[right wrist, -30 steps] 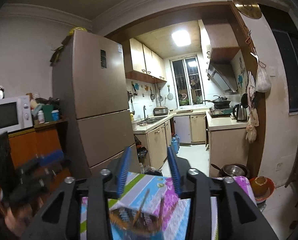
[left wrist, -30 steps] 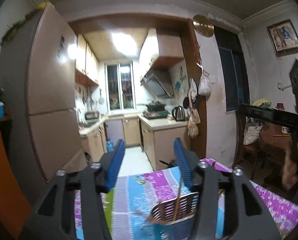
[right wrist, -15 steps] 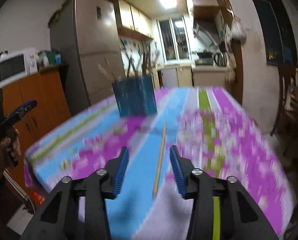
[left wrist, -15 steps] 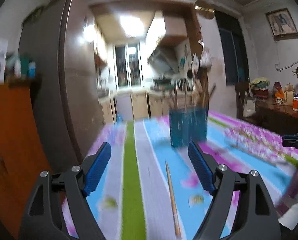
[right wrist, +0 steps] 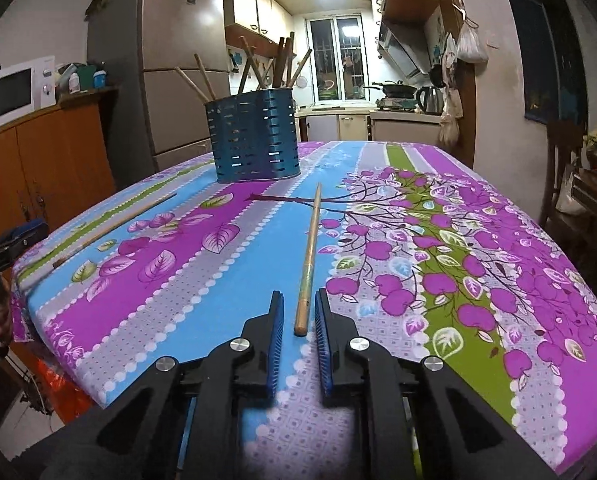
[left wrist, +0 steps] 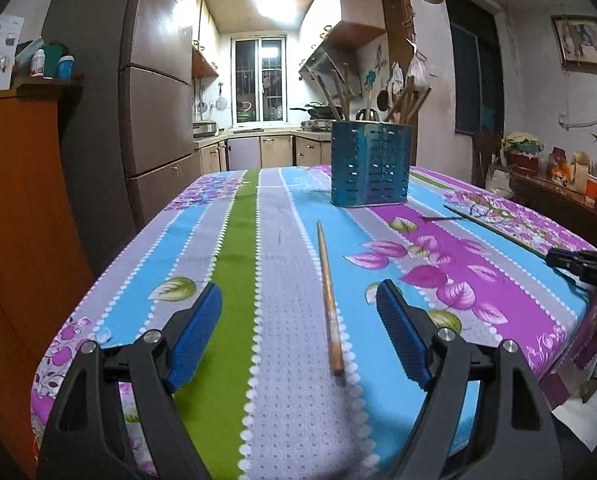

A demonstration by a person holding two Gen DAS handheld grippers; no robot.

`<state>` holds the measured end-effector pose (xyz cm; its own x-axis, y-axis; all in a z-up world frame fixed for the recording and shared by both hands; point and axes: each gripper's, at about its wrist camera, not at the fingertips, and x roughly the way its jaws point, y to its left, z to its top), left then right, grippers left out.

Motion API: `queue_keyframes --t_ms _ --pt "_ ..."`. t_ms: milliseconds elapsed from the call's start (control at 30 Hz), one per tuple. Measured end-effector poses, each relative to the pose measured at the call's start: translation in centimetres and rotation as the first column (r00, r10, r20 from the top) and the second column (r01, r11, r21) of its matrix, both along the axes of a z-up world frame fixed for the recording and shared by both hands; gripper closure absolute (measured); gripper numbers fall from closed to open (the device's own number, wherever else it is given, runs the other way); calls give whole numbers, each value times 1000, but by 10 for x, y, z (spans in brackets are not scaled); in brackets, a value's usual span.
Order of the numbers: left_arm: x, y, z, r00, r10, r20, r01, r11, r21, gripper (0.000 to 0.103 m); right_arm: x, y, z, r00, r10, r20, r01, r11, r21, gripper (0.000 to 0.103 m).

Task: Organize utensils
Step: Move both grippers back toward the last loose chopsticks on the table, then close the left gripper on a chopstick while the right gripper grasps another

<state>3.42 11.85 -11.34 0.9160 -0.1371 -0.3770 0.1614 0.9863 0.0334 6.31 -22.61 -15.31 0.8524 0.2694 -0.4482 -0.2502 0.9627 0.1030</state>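
Closing on the near end of a chopstick (right wrist: 309,256) at lower centre, the right tool (right wrist: 299,330) is not yet pinching; the left tool (left wrist: 298,332) is spread. The thin stick could be rolled aside across the counter (right wrist: 478,280) by uneven contact.

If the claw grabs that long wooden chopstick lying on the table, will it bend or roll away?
The long thin wooden chopstick looks straight and stiff, so it probably won't bend. It seems round and slim, so a nudge may roll it across the flowery tablecloth. The right claw is closing around its near end with narrow pads, so it might tilt when lifted.
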Motion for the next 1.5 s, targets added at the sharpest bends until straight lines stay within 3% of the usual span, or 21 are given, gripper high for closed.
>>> queue_keyframes --t_ms 367,633,900,1200,1500 --pt "-9 -21 -25 997 -74 -29 75 996 38 50 -6 4 -1 999 -12 29 13 999 -34 90" --pt "-5 -17 -36 997 -62 -45 63 998 14 81 -11 4 -3 999 -14 40 15 999 -34 90" --pt "-14 -21 -42 999 -40 11 39 999 14 83 -14 6 -4 998 -13 69 17 998 -61 90" --pt "-18 -24 -43 999 -31 39 31 1000 0 98 -15 6 -6 996 -35 80 38 999 -39 91" --pt "-21 -28 -30 998 -43 54 42 999 21 98 -18 6 -4 996 -40 80 42 999 -25 95"
